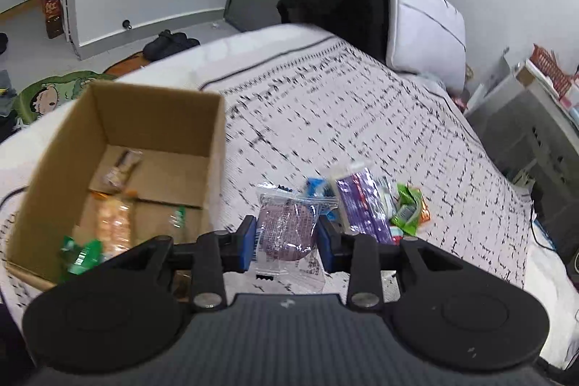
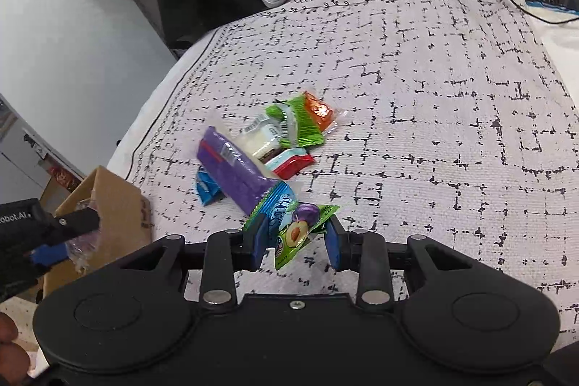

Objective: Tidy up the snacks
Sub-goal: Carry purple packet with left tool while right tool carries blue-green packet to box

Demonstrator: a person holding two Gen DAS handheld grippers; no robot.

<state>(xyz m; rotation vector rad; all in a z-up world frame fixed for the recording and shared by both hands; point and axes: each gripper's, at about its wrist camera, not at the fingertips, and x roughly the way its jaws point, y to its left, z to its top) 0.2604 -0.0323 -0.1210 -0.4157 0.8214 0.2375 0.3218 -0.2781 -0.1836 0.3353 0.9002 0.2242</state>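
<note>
Snacks [image 2: 253, 151] lie heaped on the bed [image 2: 434, 96], right of the cardboard box [image 1: 119, 147]. My left claw [image 1: 287, 239] clamps a clear-wrapped purple cake [image 1: 287, 227] beside that box; my right claw [image 2: 296, 243] pinches a green plum packet [image 2: 295, 234] just nearer than the heap.

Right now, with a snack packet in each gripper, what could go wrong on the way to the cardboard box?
The right gripper pinches the green plum-print packet by its crumpled middle, so it might slip out. The left gripper holds the clear packet with a purple round cake beside the brown cardboard box; its dangling end could snag the wall.
</note>
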